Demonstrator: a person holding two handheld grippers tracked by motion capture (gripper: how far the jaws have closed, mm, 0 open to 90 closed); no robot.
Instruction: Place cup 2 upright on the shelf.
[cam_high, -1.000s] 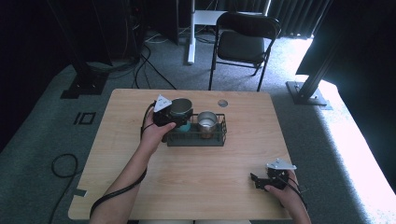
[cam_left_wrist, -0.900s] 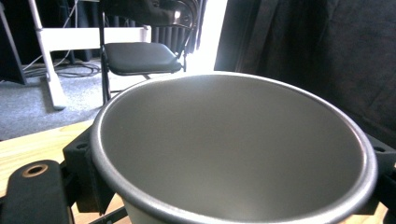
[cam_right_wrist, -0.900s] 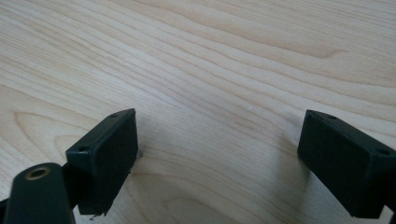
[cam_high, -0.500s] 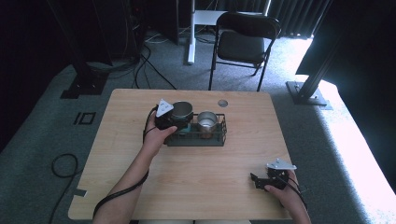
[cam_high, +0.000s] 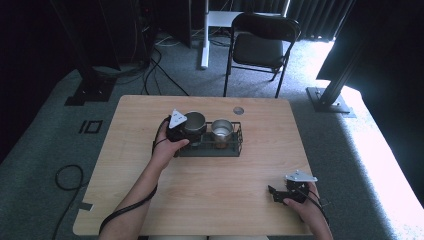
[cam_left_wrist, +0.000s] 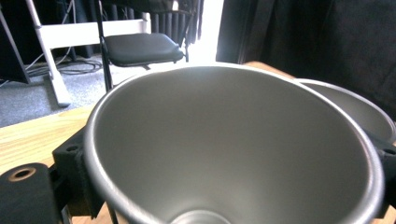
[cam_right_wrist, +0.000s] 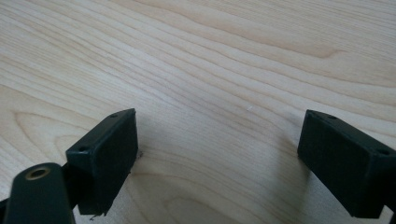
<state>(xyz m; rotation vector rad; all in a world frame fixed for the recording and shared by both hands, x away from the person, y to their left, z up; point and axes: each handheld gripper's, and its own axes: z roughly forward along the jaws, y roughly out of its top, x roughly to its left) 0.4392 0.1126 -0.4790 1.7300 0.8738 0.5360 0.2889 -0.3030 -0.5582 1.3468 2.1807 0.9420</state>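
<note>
The steel cup (cam_high: 195, 122) I'm working stands at the left end of the black wire rack (cam_high: 235, 146), which sits a little back of the desk's (cam_high: 125, 200) middle, its long side running parallel to the far edge. In the left gripper view the cup's (cam_left_wrist: 224, 154) open mouth faces my camera with a black jaw on either flank, so I judge my left gripper (cam_high: 186, 131) is clamped across the cup's body from the left, the cup upright with its axis vertical. I can't tell from these views whether its base already rests on the rack floor or hangs just above it.

Just beside it to the right, in the same rack, stands a second steel cup (cam_high: 222, 129), rim almost touching the first; its edge also shows at the right of the left gripper view (cam_left_wrist: 369, 109). That closeness is what the next move turns on: I'd judge that any release or lift has to go straight along the cup's vertical axis, since a sideways drift to the right would knock the neighbour.

My right gripper (cam_high: 279, 194) rests near the desk's near right corner, well apart from the rack, jaws spread wide over bare wood and holding nothing. The left hand (cam_high: 167, 150) is plainly the nearer one.

Beyond the far edge, a folding chair (cam_high: 262, 47) stands on the carpet.
</note>
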